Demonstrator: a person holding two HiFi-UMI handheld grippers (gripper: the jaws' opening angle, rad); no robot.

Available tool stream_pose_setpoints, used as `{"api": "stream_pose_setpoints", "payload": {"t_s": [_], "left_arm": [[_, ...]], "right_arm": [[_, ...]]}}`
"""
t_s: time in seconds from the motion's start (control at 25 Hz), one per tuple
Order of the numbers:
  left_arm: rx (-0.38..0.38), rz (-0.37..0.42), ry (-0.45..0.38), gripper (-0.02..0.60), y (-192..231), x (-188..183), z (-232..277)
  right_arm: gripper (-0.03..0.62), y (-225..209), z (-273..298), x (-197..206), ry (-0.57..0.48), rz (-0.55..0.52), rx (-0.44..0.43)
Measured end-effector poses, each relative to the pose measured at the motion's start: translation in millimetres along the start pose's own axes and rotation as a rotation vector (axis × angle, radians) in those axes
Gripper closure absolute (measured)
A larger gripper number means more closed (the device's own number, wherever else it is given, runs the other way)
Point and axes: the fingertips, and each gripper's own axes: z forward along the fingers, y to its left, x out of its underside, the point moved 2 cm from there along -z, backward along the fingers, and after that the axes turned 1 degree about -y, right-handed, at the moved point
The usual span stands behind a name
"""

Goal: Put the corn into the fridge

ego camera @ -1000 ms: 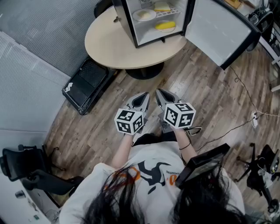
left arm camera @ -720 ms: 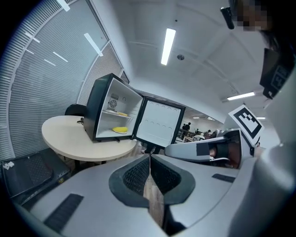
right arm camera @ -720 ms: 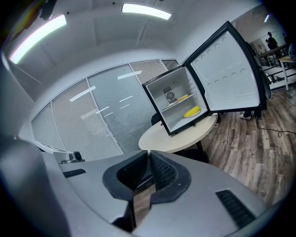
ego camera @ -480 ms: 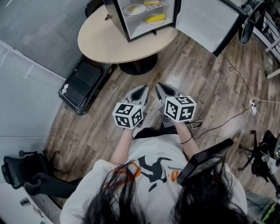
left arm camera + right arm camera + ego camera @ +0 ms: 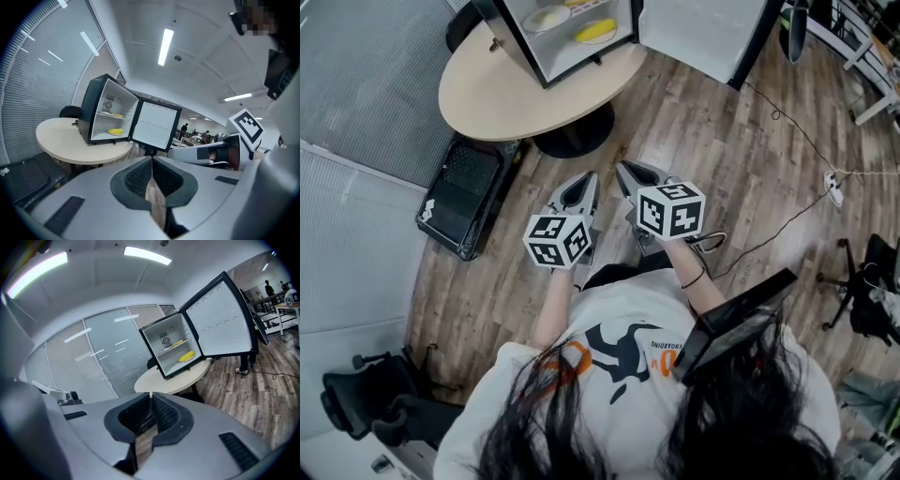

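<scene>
Tools first, head view: the left tool [image 5: 584, 180] and right tool [image 5: 626, 169] hang side by side at six o'clock. They are well apart from the table [image 5: 487, 89] at eleven, I judge because nothing is left to carry. Left gripper view: its jaws are pressed together and empty. What I take for the corn [image 5: 114, 132] lies on the lower shelf of the open fridge [image 5: 86, 110] at ten o'clock. Right gripper view: its jaws are together too, with nothing between them, and the fridge stands at one o'clock.

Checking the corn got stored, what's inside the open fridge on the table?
The fridge holds a yellow corn-like item on its floor and a paler item on the shelf above; anything behind them is hidden.
</scene>
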Motion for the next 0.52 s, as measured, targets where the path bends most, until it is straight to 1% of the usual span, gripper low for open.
{"api": "stream_pose_setpoints", "payload": {"t_s": [0.24, 0.52], "left_arm": [[-0.015, -0.016, -0.006, 0.568, 7, 1, -5], [-0.055, -0.043, -0.038, 0.568, 29, -6, -15]], "right_arm": [[0.563, 5, 8, 3, 0.023, -0.020, -0.002], [0.563, 22, 30, 4, 0.050, -0.060, -0.028]]}}
